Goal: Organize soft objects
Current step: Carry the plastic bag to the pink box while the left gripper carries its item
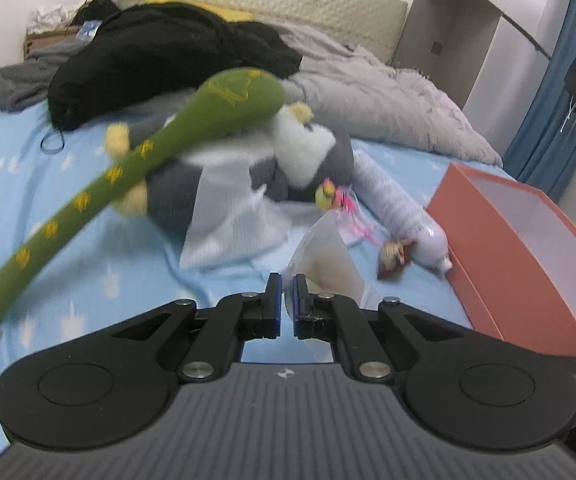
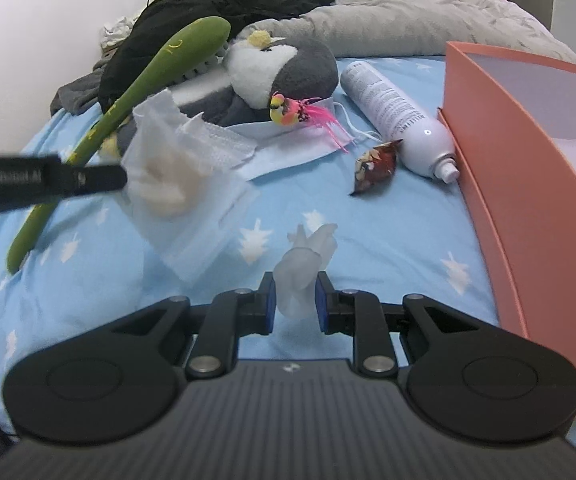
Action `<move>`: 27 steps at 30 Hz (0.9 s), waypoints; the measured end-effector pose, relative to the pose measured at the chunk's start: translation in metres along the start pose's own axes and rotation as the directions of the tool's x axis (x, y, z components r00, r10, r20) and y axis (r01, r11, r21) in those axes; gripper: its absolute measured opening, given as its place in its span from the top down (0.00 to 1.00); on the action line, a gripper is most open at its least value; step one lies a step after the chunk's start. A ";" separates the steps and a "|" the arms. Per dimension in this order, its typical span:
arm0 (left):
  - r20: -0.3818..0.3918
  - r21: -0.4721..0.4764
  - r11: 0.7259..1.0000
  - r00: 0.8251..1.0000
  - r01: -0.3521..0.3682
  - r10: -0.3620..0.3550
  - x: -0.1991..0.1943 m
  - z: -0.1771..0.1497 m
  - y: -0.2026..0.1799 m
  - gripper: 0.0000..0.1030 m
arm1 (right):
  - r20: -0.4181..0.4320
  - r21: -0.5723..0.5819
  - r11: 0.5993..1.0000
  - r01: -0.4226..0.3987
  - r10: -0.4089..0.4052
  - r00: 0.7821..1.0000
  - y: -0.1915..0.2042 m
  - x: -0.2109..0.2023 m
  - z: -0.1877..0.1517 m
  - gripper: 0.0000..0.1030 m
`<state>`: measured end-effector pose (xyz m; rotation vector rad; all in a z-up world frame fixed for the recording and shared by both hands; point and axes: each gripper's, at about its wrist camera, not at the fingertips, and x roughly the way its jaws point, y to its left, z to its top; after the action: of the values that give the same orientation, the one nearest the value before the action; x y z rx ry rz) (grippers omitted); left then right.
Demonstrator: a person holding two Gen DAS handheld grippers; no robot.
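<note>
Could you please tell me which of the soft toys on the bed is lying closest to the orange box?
The small pink-and-yellow bird. It sits in front of the penguin, nearer the box than the penguin or the green snake at the far left.

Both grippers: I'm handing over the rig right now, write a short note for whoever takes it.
Left gripper: shut on a crumpled tissue, lifted.
Right gripper: closed around a translucent soft piece.
On the bed: green plush stick, penguin plush, face mask, toy bird, spray bottle.
Orange box: inside looks empty. Nothing visibly sorted yet; all remains.
</note>
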<state>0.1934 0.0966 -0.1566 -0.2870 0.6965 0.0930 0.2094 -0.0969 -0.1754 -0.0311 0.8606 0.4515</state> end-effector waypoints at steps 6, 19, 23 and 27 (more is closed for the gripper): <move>-0.038 -0.027 1.000 0.999 -0.013 0.012 -0.020 -0.020 -0.004 0.94 | -0.009 -0.014 1.000 0.002 -0.002 1.000 0.002 -0.022 -0.012 0.77; -0.103 -0.041 0.997 0.993 -0.070 0.066 -0.038 -0.044 -0.014 0.94 | -0.055 0.028 1.000 -0.009 0.010 0.998 -0.005 -0.051 -0.023 0.77; -0.095 -0.019 0.998 0.993 -0.067 0.065 -0.045 -0.039 -0.021 0.94 | -0.044 0.022 1.000 -0.009 0.010 0.999 -0.006 -0.060 -0.022 0.77; -0.086 -0.015 0.999 0.995 -0.052 0.051 -0.051 -0.033 -0.029 0.94 | -0.049 0.057 0.998 -0.013 0.015 0.999 -0.013 -0.063 -0.020 0.77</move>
<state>0.1389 0.0601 -0.1408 -0.2906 0.7883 0.1363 0.1641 -0.1362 -0.1442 0.0161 0.9228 0.4408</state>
